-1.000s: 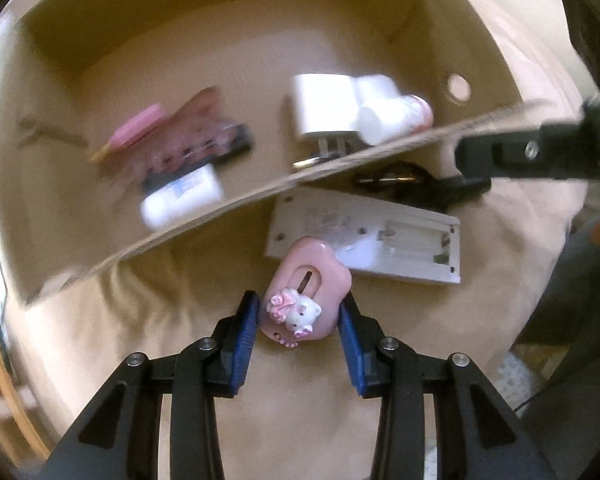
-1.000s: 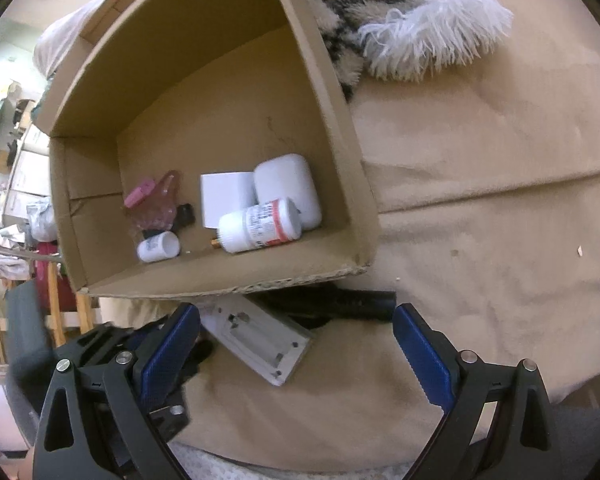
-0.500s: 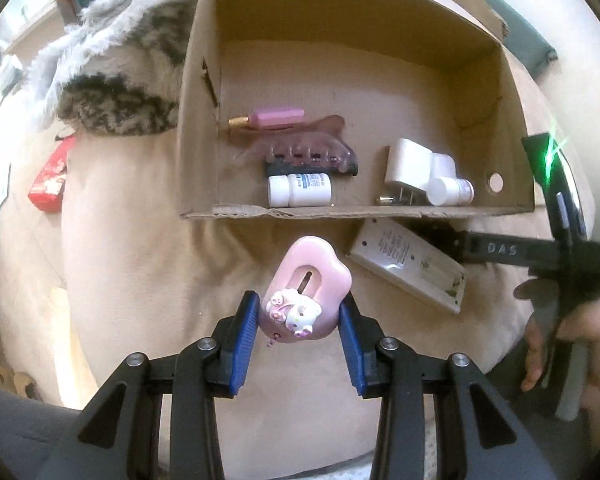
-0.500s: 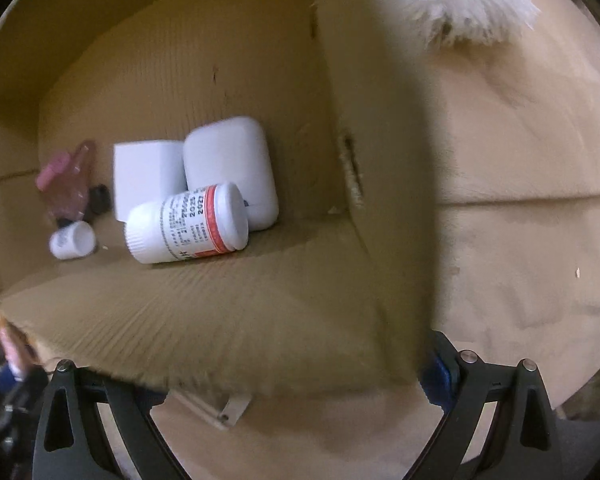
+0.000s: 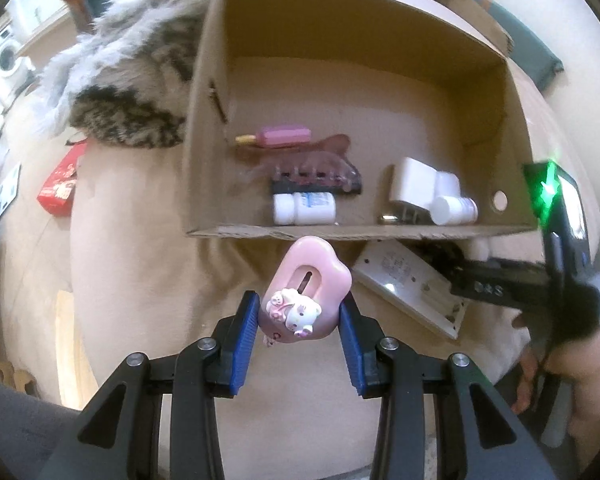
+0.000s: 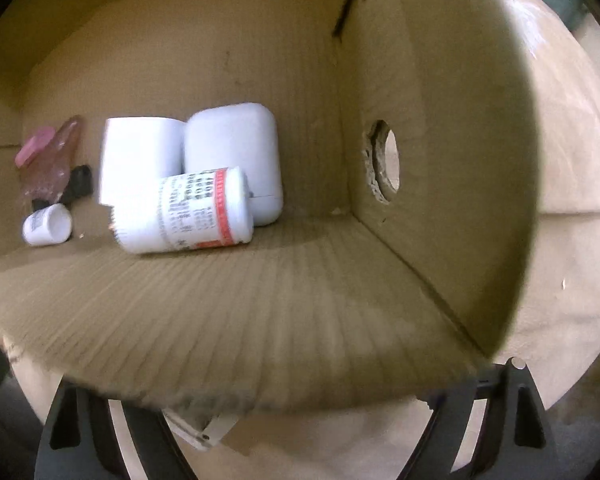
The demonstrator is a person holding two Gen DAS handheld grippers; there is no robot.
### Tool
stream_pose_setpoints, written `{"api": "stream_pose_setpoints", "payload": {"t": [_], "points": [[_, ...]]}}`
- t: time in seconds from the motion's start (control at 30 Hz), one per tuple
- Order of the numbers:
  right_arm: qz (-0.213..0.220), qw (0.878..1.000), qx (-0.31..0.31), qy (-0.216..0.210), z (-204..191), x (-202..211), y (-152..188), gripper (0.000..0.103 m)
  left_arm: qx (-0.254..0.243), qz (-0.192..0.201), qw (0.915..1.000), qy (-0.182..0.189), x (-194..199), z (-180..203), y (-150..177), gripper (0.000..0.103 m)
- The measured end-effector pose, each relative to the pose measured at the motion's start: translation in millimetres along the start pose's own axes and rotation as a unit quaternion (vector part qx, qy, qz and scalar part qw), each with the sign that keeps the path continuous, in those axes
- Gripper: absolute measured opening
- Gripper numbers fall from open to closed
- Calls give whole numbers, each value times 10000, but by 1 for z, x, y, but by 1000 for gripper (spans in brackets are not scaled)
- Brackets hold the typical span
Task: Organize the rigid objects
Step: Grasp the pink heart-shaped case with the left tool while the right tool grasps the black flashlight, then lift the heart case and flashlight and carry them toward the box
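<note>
My left gripper (image 5: 299, 322) is shut on a pink heart-shaped case with a small white cat figure (image 5: 306, 298) and holds it just before the cardboard box's near wall (image 5: 340, 233). The box holds a pink stick (image 5: 284, 137), a pink hair claw (image 5: 316, 168), a small white bottle (image 5: 304, 209), a white charger (image 5: 412, 188) and a white pill bottle with a red band (image 6: 184, 210), beside a white rounded case (image 6: 236, 148). A white flat device (image 5: 412, 288) lies outside the box. My right gripper shows in the left wrist view (image 5: 496, 284), reaching under the box; its fingertips are hidden behind the box wall.
A furry grey throw (image 5: 128, 76) lies left of the box on the beige bedding (image 5: 140, 280). A red packet (image 5: 60, 188) sits at the far left. The box's right wall has a round hole (image 6: 386, 162).
The left gripper has moved a little closer to the box with the pink case. The right gripper has pushed further forward under the box, whose wall now fills its view.
</note>
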State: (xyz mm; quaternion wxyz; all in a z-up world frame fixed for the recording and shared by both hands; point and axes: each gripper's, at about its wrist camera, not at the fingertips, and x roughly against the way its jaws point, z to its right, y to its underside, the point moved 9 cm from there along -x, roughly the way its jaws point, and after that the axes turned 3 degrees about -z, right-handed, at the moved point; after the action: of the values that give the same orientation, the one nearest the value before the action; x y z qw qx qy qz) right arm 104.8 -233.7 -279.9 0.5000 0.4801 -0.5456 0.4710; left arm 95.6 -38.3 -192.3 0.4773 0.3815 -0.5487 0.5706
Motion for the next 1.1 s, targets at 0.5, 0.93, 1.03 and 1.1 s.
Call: {"api": "stream_pose_setpoints", "payload": {"t": [0.5,0.93,1.03,1.1], "points": [[1147,9915,-171,-590,14,101,33,93,312,391,9986,-151,23,-15,-7,36],[2690,9521,528,-1354,-17,233,1,93,382,1272,9909,-237,88,-16,-38,36],[2918,9426,609,-1504,-24,256,-11,93,382,1380,9894,-232,98,-15,-48,36],[3027,9374,651,-1593,-28,270,-19,93,399,1492,9877,-226,107,-15,-57,36]]}}
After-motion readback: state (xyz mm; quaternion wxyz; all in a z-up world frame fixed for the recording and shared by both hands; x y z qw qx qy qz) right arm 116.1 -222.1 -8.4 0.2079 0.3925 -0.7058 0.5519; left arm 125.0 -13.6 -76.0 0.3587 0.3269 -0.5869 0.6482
